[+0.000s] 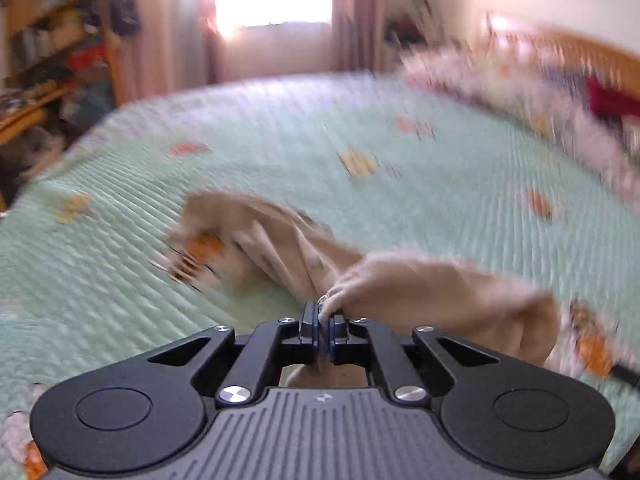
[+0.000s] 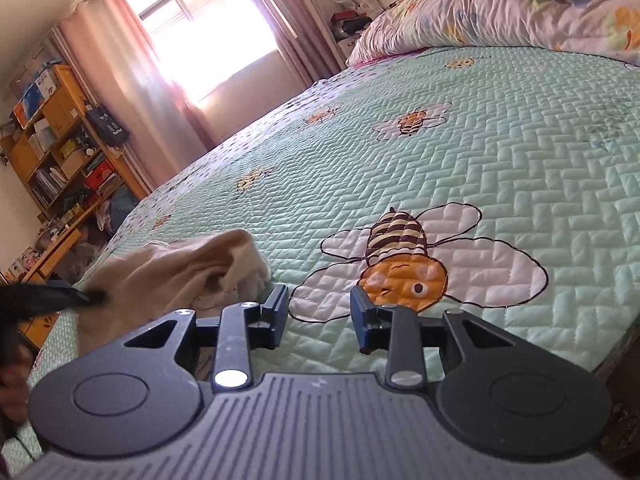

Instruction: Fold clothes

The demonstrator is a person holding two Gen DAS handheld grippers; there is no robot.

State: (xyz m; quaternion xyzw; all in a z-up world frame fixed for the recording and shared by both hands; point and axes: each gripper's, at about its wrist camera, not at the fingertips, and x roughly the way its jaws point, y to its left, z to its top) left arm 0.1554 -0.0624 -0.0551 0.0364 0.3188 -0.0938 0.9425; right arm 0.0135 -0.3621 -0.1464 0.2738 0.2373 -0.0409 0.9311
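A crumpled beige garment [image 1: 280,248] lies on the green quilted bedspread [image 1: 380,140]. My left gripper [image 1: 323,312] is shut on an edge of this cloth, which bunches up between the two black fingers; the left wrist view is smeared by motion. In the right wrist view the same beige garment [image 2: 180,272] sits at the lower left on the bedspread [image 2: 500,152], just left of my right gripper [image 2: 319,304]. That gripper stands open over a printed bee, with nothing between its fingers. The dark tip of the left gripper [image 2: 86,297] touches the cloth's left side.
A floral duvet [image 2: 500,20] with clothes piled on it lies along the bed's far side. Wooden shelves [image 2: 60,148] full of items stand to the left beyond the bed edge. A bright window with pink curtains [image 2: 208,32] is behind.
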